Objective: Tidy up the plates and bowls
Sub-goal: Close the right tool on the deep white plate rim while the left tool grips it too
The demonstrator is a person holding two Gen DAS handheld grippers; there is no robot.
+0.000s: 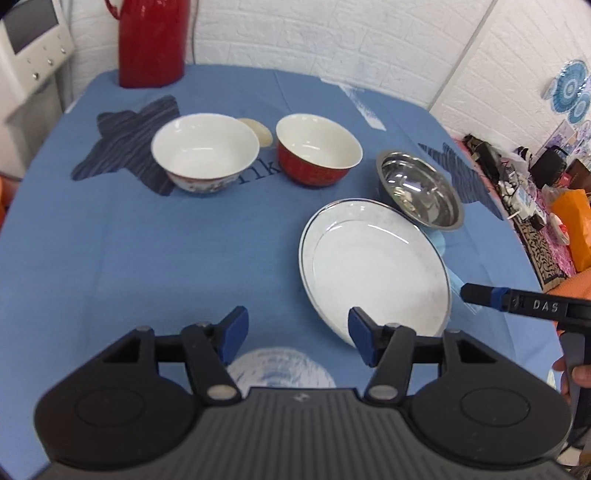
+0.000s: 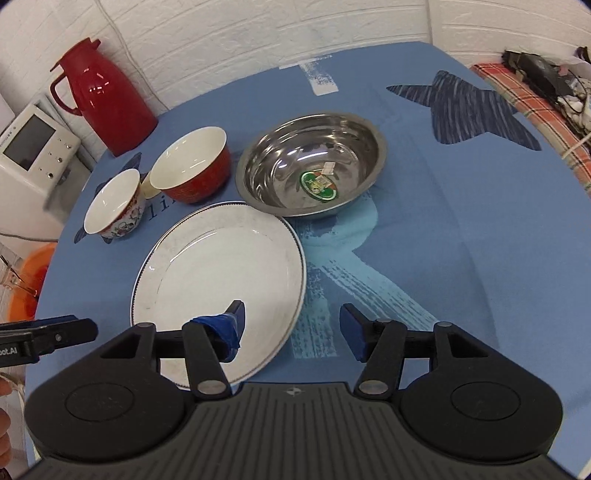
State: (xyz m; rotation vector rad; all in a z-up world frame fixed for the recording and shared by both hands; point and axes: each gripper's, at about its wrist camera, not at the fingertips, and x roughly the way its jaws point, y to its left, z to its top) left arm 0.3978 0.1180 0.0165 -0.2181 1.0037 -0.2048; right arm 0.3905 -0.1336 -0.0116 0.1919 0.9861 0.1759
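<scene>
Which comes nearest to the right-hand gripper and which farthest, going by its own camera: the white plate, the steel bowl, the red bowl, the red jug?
From the right gripper:
1. White plate, just ahead, under its left finger.
2. Steel bowl, beyond the plate.
3. Red bowl, ahead-left, roughly level with the steel bowl; too close to call.
4. Red jug, far left, by the wall.

White brick-patterned walls (image 2: 229, 33) stood behind the counter (image 1: 147, 258), which wore a blue cloth printed with dark stars. A white appliance (image 2: 33, 151) sat at the left, a cluttered plaid-covered surface (image 2: 532, 110) at the right.
</scene>
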